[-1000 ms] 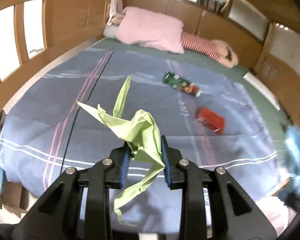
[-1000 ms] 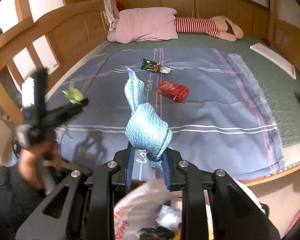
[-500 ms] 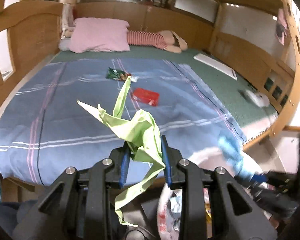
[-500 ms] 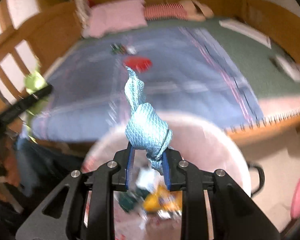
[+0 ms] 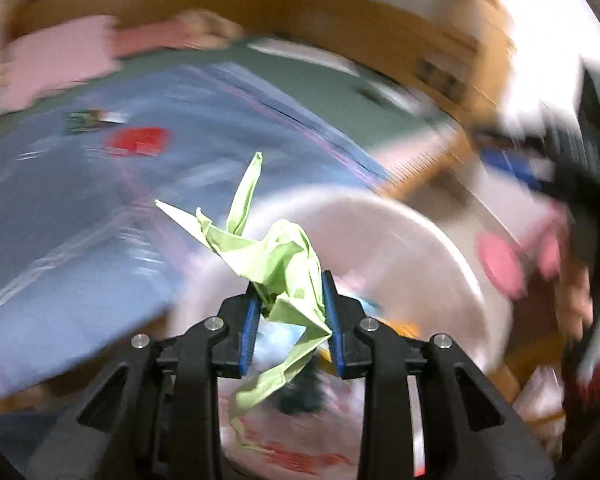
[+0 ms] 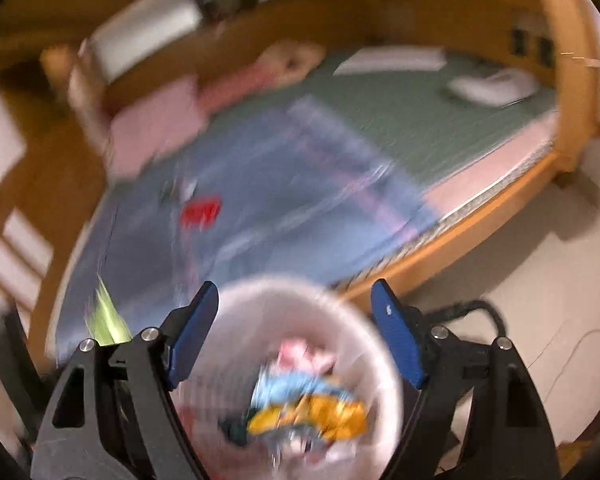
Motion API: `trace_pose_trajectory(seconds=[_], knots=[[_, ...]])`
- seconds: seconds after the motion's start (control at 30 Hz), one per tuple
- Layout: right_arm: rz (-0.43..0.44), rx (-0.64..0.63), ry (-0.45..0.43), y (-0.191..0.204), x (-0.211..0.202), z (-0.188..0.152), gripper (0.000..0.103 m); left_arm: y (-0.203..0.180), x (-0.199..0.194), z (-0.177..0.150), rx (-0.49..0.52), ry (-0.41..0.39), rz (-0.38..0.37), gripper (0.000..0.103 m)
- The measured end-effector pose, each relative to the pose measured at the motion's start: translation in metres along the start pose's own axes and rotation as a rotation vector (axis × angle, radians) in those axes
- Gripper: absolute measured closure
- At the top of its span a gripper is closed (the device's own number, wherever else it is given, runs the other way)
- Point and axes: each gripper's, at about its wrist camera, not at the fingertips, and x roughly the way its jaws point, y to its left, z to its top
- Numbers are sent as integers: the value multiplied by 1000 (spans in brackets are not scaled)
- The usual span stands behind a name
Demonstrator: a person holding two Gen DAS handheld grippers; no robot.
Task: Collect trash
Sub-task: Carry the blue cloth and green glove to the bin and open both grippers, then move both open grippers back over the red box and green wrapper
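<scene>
Over the bin by the bed's near edge, the right gripper is opening, jaws spread with nothing between them; blurred blue and yellow trash lies in the bin below. The left gripper is opening too, but its pads still pinch the green wrapper above the bin's rim. The step in hand looks like dropping trash in; next the left jaws need to part fully over the opening. Farther up the bed lie a red pack and a green packet. No writing is legible.
</scene>
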Motion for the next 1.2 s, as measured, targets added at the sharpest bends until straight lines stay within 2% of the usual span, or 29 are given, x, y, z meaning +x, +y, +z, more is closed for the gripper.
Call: trace_pose_trajectory(seconds=[0.03,0.07,0.1,0.17,0.2,0.3,0.47,0.57,0.63,0.7,0.8,0.9,0.97,1.03,1.07,1.1,1.13,1.2], knots=[[-1,0,-2,-1,0,1,26,-13,10,-5,56,34,-40,68],[1,0,0,-1,-1,2,26,-21,15,-8,88,50,-48,59],[0,-2,2,-1,-1,2,26,-27,19,-10,119,62,-46,41],[-1,-1,4,-2,2,4,26,-34,20,-12,146,53,-24,18],[2,5,6,-2,2,3,26,-34,17,-12,151,32,-15,14],[13,32,17,-10,0,6,26,-24,8,-7,122,-1,-2,13],[29,53,33,-18,8,13,26,18,-14,4,-27,-95,88,13],[-3,18,35,-12,13,11,25,53,-27,14,-126,-147,238,13],[-16,-2,47,-7,18,11,24,81,-30,22,-180,-154,365,13],[-16,-19,80,-1,28,18,23,107,-30,30,-231,-151,454,13],[15,-48,132,12,49,29,23,168,-28,46,-375,-145,600,12],[55,-118,202,39,79,42,23,228,-25,57,-552,-114,691,12],[79,-151,241,57,99,49,23,259,-25,58,-642,-134,717,10],[113,-185,281,79,122,56,23,283,-25,52,-678,-178,750,8],[123,-218,302,94,137,61,22,289,-23,46,-685,-175,771,8],[126,-257,318,112,156,64,20,301,-20,38,-739,-122,807,8],[127,-297,335,130,178,66,18,307,-21,30,-803,-108,792,8],[135,-328,365,155,211,67,18,317,-27,19,-895,-163,706,8]])
